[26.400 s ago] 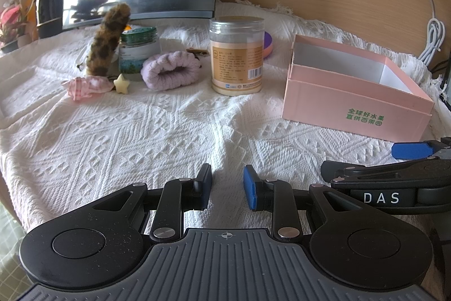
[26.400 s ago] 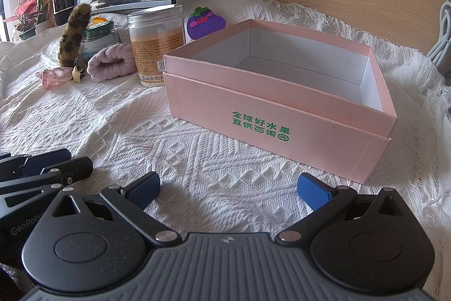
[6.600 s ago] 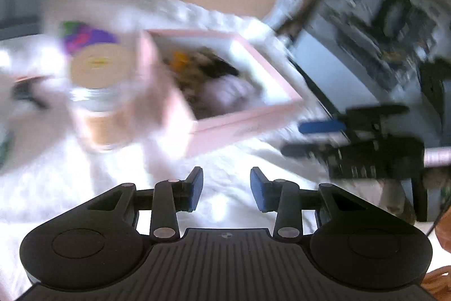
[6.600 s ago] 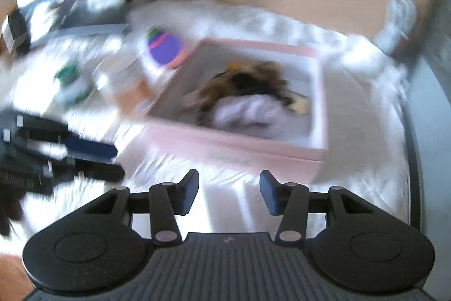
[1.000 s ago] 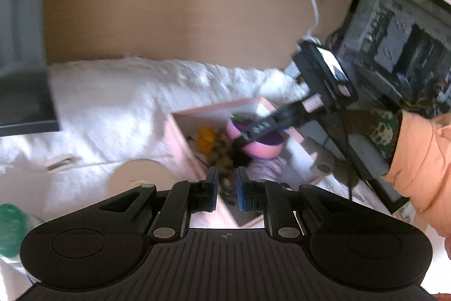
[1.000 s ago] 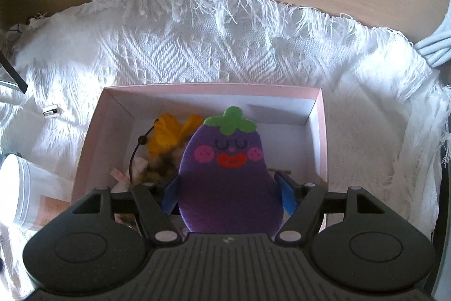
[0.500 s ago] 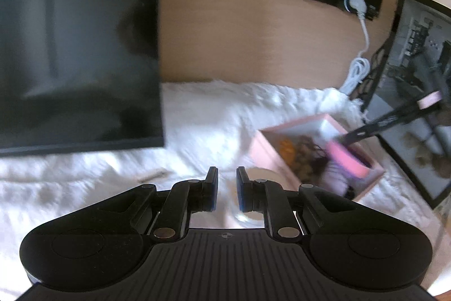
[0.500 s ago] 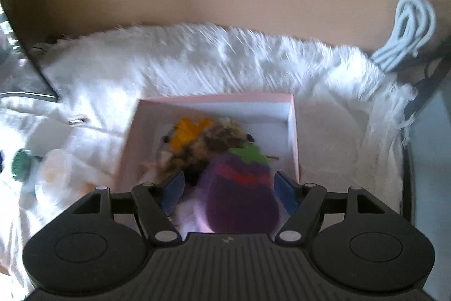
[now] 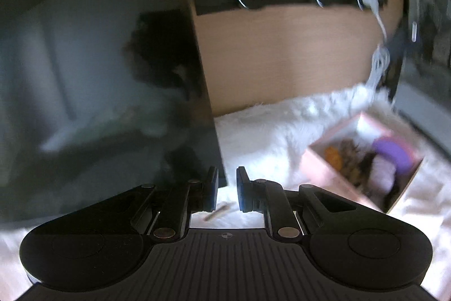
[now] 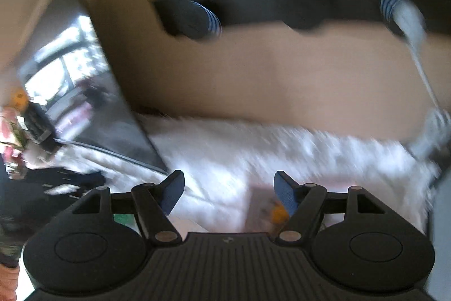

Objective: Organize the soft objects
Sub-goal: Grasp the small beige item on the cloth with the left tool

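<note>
Eggplant plush (image 9: 394, 153) now lies in pink box (image 9: 335, 177) on the bench, right claw (image 10: 229, 189) wide and empty, lifted clear, left claw (image 9: 227, 189) narrow, empty; sorting looks finished, next check for leftover soft items.

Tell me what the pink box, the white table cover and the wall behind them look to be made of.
Pink box: likely matte cardboard; thin, flat, straight walls.
White table cover: woven fabric; fuzzy fringed edge, though blurred.
Wall: probably light wood or laminate; smooth, even tan, grain too blurred to confirm.
</note>
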{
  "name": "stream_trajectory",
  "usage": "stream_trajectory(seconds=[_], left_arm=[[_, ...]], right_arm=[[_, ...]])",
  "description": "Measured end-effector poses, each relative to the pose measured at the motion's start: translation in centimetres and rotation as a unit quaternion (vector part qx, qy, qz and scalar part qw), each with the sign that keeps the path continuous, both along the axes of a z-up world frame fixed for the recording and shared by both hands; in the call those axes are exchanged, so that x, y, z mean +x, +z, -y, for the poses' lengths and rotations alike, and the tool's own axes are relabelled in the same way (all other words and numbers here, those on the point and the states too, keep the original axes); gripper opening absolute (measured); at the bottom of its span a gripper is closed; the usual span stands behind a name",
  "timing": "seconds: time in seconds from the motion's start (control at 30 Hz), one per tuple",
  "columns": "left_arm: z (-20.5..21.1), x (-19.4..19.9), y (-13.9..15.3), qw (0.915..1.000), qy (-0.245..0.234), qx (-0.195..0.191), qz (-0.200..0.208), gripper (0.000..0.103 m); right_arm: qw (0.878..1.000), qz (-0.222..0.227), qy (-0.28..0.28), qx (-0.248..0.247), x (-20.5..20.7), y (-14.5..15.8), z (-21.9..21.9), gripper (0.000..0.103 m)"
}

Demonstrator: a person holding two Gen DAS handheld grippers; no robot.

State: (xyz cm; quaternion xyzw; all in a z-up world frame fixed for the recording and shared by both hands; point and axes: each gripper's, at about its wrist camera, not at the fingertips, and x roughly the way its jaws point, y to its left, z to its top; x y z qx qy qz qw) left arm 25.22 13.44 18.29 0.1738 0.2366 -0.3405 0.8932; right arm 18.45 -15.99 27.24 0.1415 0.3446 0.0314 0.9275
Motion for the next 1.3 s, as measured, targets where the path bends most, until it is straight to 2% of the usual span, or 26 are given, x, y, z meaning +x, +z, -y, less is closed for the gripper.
stream_trajectory(seconds=[0.07, 0.13, 0.3, 0.37, 0.5, 0.7, 0.8, 0.97, 1.03, 1.1, 1.2, 1.3], left_arm=[[1.2, 0.3, -1.2, 0.9987, -0.018, 0.045, 0.019, 0.015], [2.7, 0.3, -3.0, 0.9937, -0.042, 0.097, 0.035, 0.021], [6.1, 0.1, -7.5, 0.9708, -0.091, 0.204, 0.088, 0.021], [6.9, 0.9, -8.6, 0.9666, -0.113, 0.216, 0.077, 0.021], [8.1, 2.5, -10.8, 0.9572, -0.127, 0.254, 0.056, 0.021], [9.2, 5.0, -13.8, 0.9384, -0.113, 0.32, 0.064, 0.021], [9.6, 6.1, -14.9, 0.9317, -0.107, 0.343, 0.054, 0.021], [10.2, 7.4, -15.9, 0.925, -0.114, 0.36, 0.044, 0.021], [10.3, 7.9, -15.8, 0.9251, -0.113, 0.36, 0.043, 0.017], [10.5, 8.1, -15.8, 0.925, -0.115, 0.36, 0.039, 0.016], [10.5, 8.2, -15.9, 0.9203, -0.126, 0.369, 0.031, 0.016], [11.0, 8.2, -15.8, 0.9194, -0.119, 0.374, 0.023, 0.016]], right_arm=[[0.999, 0.024, 0.024, 0.002, 0.2, 1.0, -1.5, 0.071], [0.998, 0.032, 0.05, -0.01, 0.7, 1.0, -2.8, 0.071], [0.994, 0.016, 0.088, -0.058, 2.1, -2.0, -3.6, 0.071], [0.994, 0.005, 0.092, -0.055, 3.1, -3.5, -2.9, 0.071], [0.994, -0.006, 0.092, -0.051, 4.4, -6.6, -0.8, 0.071], [0.994, -0.017, 0.096, -0.058, 5.2, -9.9, 0.5, 0.071], [0.993, -0.023, 0.103, -0.048, 5.3, -11.2, 0.8, 0.071], [0.993, -0.031, 0.105, -0.035, 5.6, -12.4, 1.1, 0.071], [0.993, -0.037, 0.106, -0.036, 5.6, -13.0, 1.2, 0.071], [0.993, -0.042, 0.105, -0.037, 5.8, -13.3, 1.3, 0.071], [0.993, -0.049, 0.101, -0.034, 5.7, -13.7, 1.5, 0.071], [0.993, -0.053, 0.098, -0.033, 5.6, -14.0, 1.5, 0.071]])
